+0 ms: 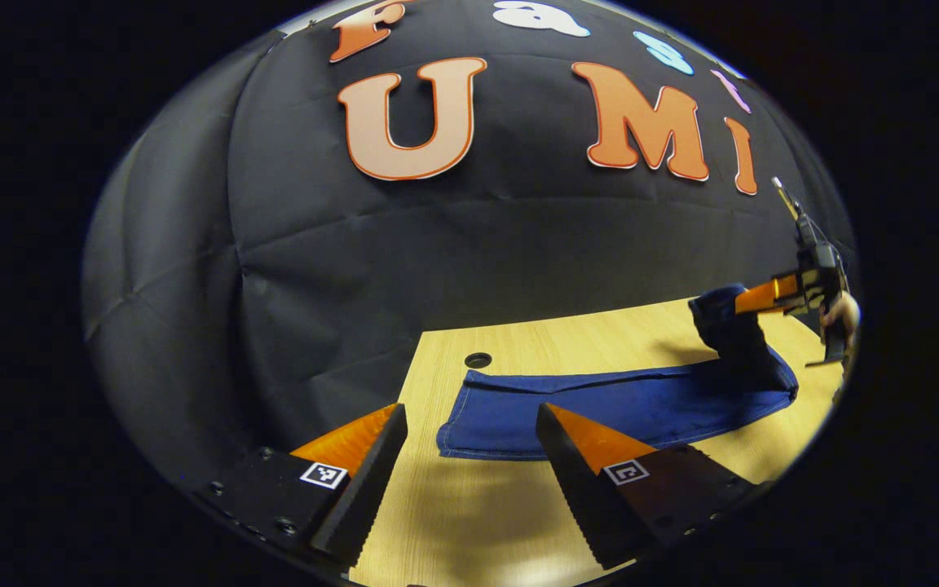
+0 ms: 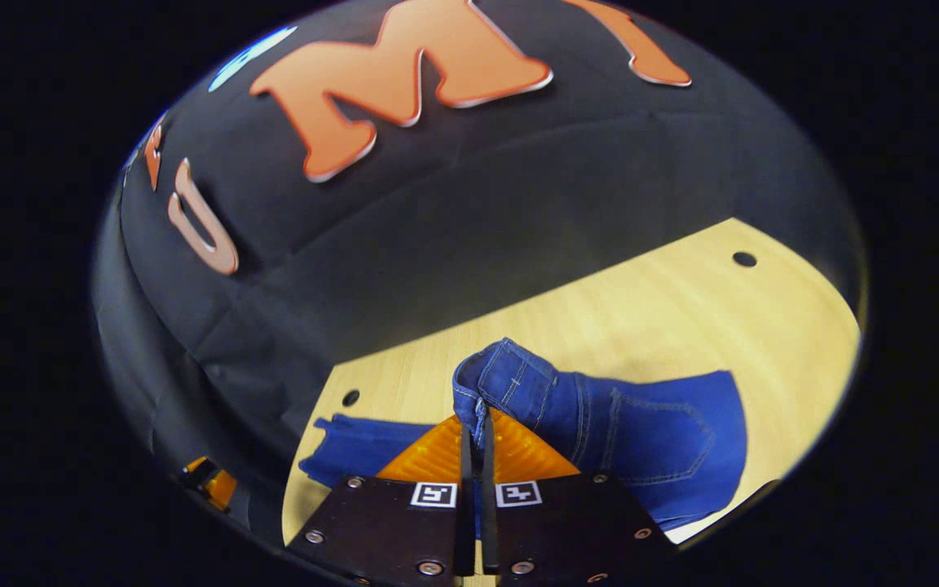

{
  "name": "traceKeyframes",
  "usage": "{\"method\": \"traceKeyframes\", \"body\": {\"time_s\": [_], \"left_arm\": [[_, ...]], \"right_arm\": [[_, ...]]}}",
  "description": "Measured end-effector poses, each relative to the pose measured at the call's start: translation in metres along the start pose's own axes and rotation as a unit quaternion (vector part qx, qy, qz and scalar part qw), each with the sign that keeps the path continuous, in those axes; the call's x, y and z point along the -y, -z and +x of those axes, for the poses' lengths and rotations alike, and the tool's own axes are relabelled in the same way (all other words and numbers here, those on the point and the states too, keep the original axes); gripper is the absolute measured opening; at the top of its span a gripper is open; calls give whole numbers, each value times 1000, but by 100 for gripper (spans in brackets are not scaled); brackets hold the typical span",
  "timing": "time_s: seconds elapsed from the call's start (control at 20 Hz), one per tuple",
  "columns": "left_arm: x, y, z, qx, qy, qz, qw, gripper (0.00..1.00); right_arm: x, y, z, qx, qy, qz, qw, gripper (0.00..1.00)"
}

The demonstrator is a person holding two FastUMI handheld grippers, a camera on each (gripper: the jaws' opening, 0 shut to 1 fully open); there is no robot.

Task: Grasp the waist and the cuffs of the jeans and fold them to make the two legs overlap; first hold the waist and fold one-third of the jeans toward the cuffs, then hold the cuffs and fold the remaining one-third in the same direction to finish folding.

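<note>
Your right tool [image 2: 476, 424] clenches the waist [image 2: 506, 375] of the jeans [image 1: 600, 403], lifted off the counter [image 1: 453, 505]; your left tool [image 1: 469, 444] hangs released just before the cuffs [image 1: 457, 420]. First fold: carry the waist cuffward.

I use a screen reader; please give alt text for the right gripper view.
The right gripper is shut on the lifted waist of blue jeans, which lie on a wooden table.
</note>
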State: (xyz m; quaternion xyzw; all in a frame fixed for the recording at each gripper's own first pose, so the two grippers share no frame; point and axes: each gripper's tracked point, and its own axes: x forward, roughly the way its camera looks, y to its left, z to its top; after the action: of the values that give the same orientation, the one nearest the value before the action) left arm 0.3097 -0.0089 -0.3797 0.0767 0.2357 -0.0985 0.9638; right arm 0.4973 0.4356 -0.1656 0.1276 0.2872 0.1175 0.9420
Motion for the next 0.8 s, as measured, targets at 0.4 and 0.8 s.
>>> {"method": "traceKeyframes", "body": {"time_s": [0.4, 0.8], "left_arm": [[2, 22, 23, -23, 10, -31, 999, 98], [2, 47, 45, -52, 1, -105, 993, 99]], "right_arm": [[-1, 91, 46, -70, 12, -45, 996, 4], [-8, 72, 21, -67, -22, -51, 996, 95]]}}
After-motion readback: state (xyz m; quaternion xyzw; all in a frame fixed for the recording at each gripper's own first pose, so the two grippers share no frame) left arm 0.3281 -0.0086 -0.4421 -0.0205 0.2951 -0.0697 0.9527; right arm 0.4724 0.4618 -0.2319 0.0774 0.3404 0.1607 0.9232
